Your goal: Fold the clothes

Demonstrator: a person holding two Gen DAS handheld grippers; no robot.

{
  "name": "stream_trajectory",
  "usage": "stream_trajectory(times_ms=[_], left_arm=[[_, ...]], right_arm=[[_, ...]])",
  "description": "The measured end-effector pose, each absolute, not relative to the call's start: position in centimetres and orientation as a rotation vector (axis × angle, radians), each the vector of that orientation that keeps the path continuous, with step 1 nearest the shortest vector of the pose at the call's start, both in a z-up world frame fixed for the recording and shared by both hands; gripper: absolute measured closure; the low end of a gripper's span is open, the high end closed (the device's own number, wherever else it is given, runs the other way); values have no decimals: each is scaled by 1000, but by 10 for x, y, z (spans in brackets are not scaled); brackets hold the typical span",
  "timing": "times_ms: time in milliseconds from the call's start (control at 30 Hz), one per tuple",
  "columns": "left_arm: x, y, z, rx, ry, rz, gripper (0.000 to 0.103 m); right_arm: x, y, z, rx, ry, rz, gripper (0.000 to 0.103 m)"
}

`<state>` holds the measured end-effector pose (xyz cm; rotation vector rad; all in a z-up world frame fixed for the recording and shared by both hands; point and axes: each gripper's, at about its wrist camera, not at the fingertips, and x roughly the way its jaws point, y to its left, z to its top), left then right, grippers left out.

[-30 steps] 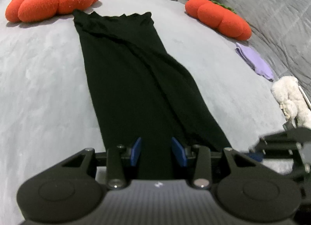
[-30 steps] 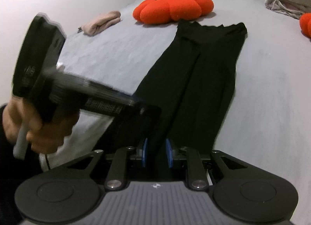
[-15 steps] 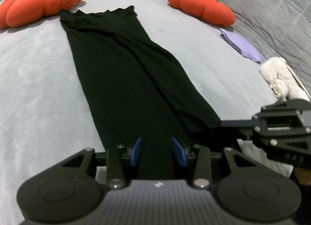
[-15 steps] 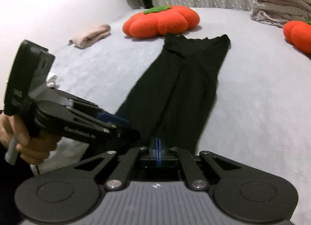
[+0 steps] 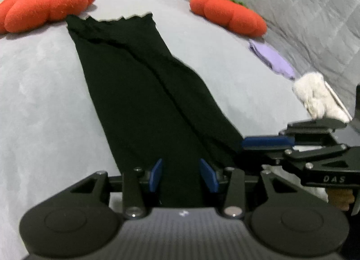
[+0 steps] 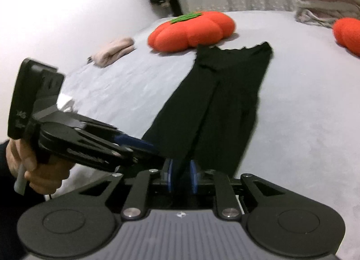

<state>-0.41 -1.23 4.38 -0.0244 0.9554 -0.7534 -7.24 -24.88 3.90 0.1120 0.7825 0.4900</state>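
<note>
Black garment [image 5: 139,84], folded lengthwise into a long strip, lies flat on the grey bed [image 5: 40,93]; far hem just beside the large orange pumpkin cushion [image 5: 42,3]. Left claw [image 5: 183,175] over the near end, jaws partly apart, cloth between them; pads do not visibly press it. Right claw [image 6: 181,176] at the near right corner, jaws narrow and just reopened from closed, cloth between the blue pads; grip cannot be told. Second cushion [image 5: 227,15] and lilac cloth [image 5: 272,60] lie right of the strip.
</note>
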Motion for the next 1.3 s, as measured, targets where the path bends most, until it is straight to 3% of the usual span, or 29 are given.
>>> stream_trajectory(times_ms=[400, 800, 833, 900, 967, 1300], left_arm=[[73, -54, 59, -39, 884, -693, 64], [110, -83, 29, -20, 910, -624, 67], [111, -85, 28, -17, 903, -620, 67], [112, -89, 27, -4, 890, -608, 80], [114, -93, 25, 13, 882, -591, 86], [120, -83, 32, -47, 878, -597, 86]], right_arm=[[-63, -261, 34, 121, 813, 462, 86], [-43, -298, 38, 236, 795, 339, 85], [-43, -295, 37, 231, 795, 344, 85], [-43, -293, 35, 224, 800, 347, 85], [-42, -293, 33, 226, 806, 340, 85], [-39, -293, 32, 231, 807, 332, 85]])
